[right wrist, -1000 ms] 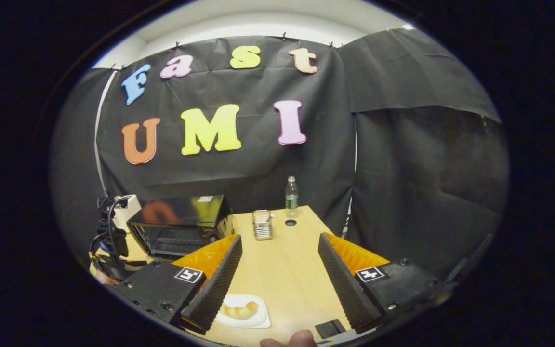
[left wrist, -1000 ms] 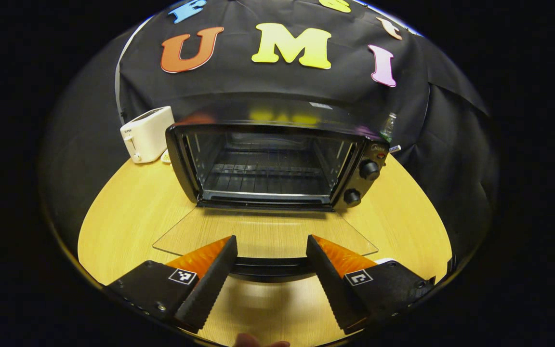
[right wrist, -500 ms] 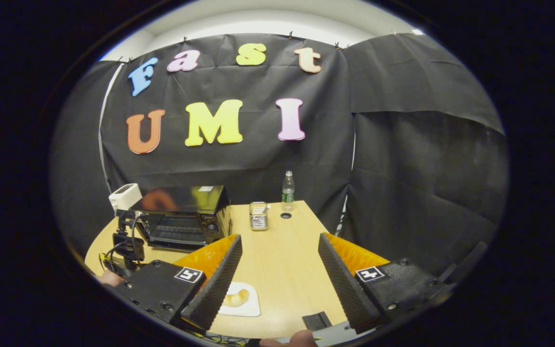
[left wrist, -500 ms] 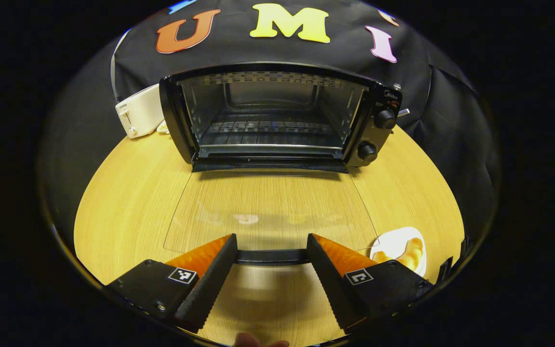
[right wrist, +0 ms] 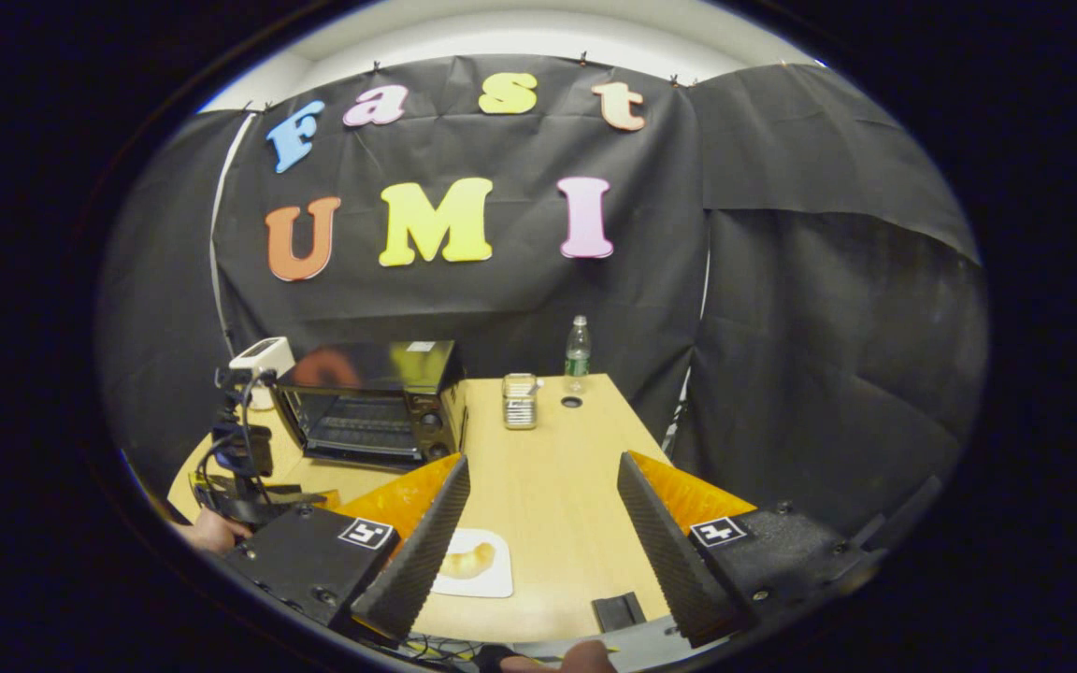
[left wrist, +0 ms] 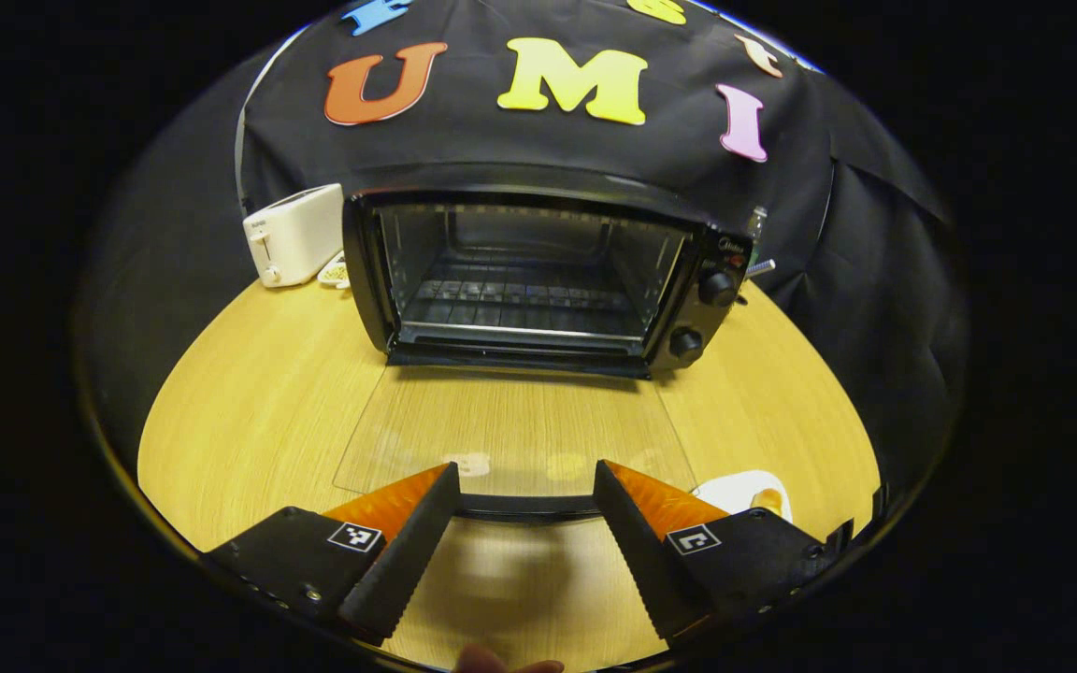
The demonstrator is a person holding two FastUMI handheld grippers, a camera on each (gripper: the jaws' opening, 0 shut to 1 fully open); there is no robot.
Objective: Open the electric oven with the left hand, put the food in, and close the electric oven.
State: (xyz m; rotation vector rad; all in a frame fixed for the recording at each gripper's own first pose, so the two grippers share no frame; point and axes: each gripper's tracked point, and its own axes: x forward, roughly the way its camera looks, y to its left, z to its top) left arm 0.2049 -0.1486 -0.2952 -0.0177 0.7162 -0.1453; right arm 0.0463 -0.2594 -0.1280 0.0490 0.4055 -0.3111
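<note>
- With the oven door already folded flat onto the table, the step in hand looks like fetching the food; oven sits toward the table's far left edge, cavity w/ wire rack open to the front.
- L gripper spread wide, fingers either side of the door handle but not pressing it; nothing pinched.
- R gripper also spread, empty, hovering above the near edge of the table.
- Food = croissant on a white plate, near front edge of table, just beside R gripper's left finger; in left gripper view the plate peeks out near the door's right corner.
- To do it well, imo: bring R gripper down over the plate, close across the plate rim or pastry gently (soft, crushes easily); keep it level; clear L gripper off the handle so the door path is free; slide in above the rack, not into the door glass.
- Vs 0.5 s ago: L gripper view pulled back and tilted up a bit, oven looks smaller and farther, less of the plate shows; R gripper view shifted slightly, oven and plate sit a little more central; both grippers just as spread as before.
</note>
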